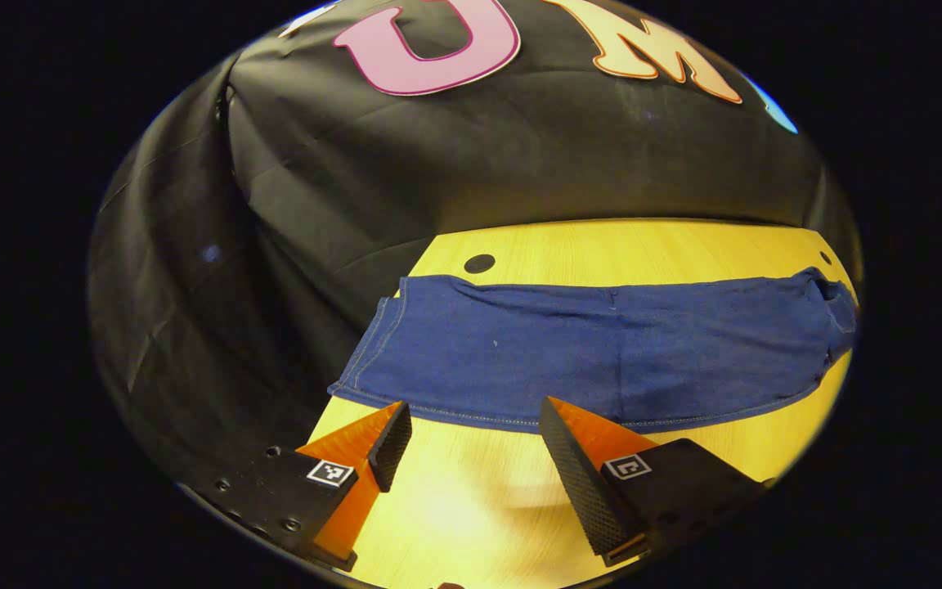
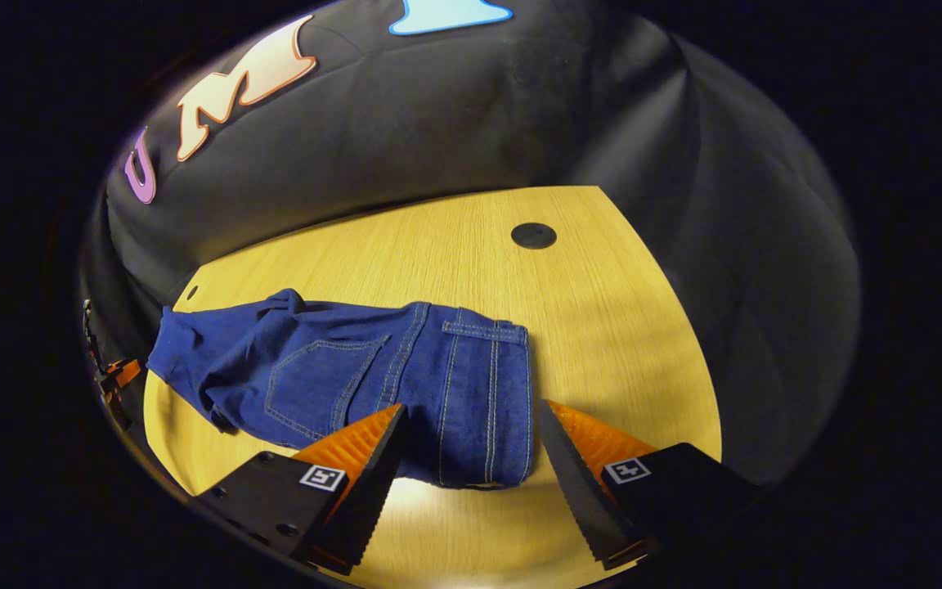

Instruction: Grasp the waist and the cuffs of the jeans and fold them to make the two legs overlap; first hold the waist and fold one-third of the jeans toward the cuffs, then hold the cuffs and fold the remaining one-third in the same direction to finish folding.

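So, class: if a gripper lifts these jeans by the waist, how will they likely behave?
The jeans probably flop and drape, since creases show near the waist. Lying flat on the table, they shouldn't roll. Pushed, the cloth likely bunches.

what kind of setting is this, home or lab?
Most likely a staged recording booth, not a home: a black cloth wall hangs behind a light wooden table, and dark blue denim jeans lie on it between two open grippers, left gripper and right gripper.

jeans (image 1: 602, 360) waist end cut off at left gripper view's edge.
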`<state>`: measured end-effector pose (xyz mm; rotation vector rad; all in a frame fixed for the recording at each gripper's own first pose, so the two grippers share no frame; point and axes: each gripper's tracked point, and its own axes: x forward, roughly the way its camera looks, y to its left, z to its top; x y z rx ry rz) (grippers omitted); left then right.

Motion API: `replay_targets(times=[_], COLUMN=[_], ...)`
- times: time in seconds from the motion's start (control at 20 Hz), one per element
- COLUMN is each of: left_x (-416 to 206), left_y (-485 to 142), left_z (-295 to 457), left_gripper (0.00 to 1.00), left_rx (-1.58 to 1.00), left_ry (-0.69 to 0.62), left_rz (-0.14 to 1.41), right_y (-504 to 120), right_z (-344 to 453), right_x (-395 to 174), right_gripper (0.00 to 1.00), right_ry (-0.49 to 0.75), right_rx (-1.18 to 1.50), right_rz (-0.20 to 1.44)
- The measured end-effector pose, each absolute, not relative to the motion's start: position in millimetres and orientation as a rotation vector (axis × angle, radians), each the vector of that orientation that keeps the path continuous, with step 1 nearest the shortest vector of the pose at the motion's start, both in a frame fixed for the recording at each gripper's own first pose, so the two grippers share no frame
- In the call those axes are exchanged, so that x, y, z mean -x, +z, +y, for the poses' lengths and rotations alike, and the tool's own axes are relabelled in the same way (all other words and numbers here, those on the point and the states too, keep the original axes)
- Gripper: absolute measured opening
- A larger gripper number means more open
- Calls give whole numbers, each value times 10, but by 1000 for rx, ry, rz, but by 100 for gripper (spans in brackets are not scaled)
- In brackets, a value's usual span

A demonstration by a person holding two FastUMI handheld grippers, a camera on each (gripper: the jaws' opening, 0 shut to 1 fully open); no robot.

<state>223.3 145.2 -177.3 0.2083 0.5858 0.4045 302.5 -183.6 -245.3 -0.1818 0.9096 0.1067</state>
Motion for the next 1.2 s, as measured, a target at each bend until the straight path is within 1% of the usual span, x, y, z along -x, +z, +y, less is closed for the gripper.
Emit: replay_targets(times=[0.05, 0.1, 0.15, 0.3, 0.35, 0.4, 0.45, 0.5, 0.65, 0.8, 0.85, 0.95, 1.0, 1.15, 1.2], left_x=[-2231, -2254, -2247, -2257, -2280, -2297, -2294, -2274, -2300, -2304, -2325, -2335, -2343, -2343, -2345], left_y=[-1760, -1741, -1751, -1669, -1643, -1622, -1656, -1683, -1652, -1677, -1711, -1751, -1772, -1776, -1785], left_z=[1450, 1453, 1454, 1433, 1417, 1413, 1432, 1455, 1495, 1577, 1594, 1633, 1643, 1635, 1631], left_gripper=[95, 95, 95, 95, 95, 95, 95, 95, 95, 95, 96, 96, 96, 95, 96], left_rx=[-201, -197, -190, -167, -162, -159, -155, -149, -88, 14, 45, 87, 104, 124, 120], left_ry=[410, 417, 423, 433, 428, 422, 418, 426, 469, 518, 535, 547, 548, 497, 474], left_rz=[587, 583, 578, 554, 534, 515, 506, 505, 466, 462, 467, 470, 473, 476, 487], right_y=[-2491, -2514, -2547, -2690, -2687, -2714, -2700, -2714, -2760, -2742, -2734, -2694, -2683, -2667, -2673], right_z=[-1839, -1851, -1861, -1854, -1833, -1828, -1833, -1791, -1741, -1741, -1751, -1744, -1736, -1731, -1746], right_x=[-3024, -3003, -2997, -2925, -2981, -2970, -2958, -2951, -2924, -2963, -2952, -2952, -2954, -2900, -2895], right_gripper=[95, 95, 99, 98, 94, 92, 87, 85, 58, 38, 29, 18, 15, 4, 4], right_ry=[106, 108, 105, 94, 104, 110, 110, 123, 121, 102, 93, 91, 86, 55, 32], right_rx=[172, 167, 161, 111, 117, 120, 137, 130, 118, 180, 213, 274, 284, 226, 226], right_rz=[917, 921, 935, 976, 940, 952, 936, 940, 958, 919, 902, 869, 865, 910, 928])
